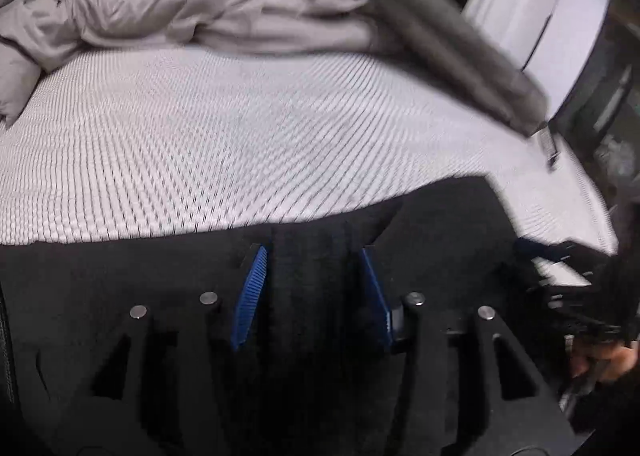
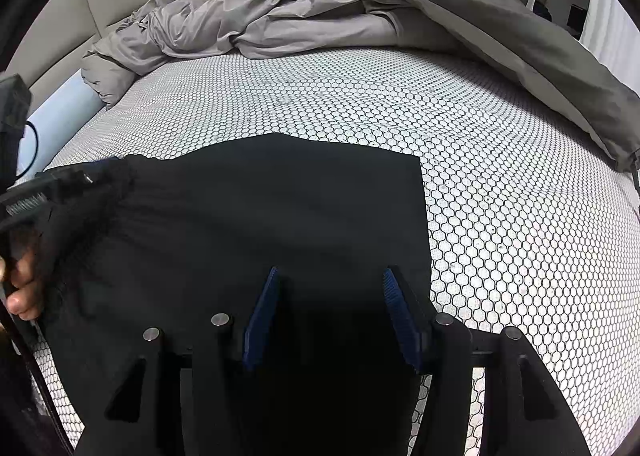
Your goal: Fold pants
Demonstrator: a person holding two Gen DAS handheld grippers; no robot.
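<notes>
Left wrist view is motion-blurred; black pants [image 1: 120,276] lie flat on the honeycomb-patterned mattress [image 1: 240,127], filling the lower frame. Left gripper [image 1: 312,256] has its jaws spread wide over the fabric, nothing pinched. Right wrist view is sharp: right gripper [image 2: 330,276] also gapes wide above the pants [image 2: 260,207], whose far edge ends mid-mattress [image 2: 500,195]. Black on black hides any folds or seams. Grey duvet [image 2: 280,19] is bunched behind. Near edge of the pants is covered by gripper bodies.
</notes>
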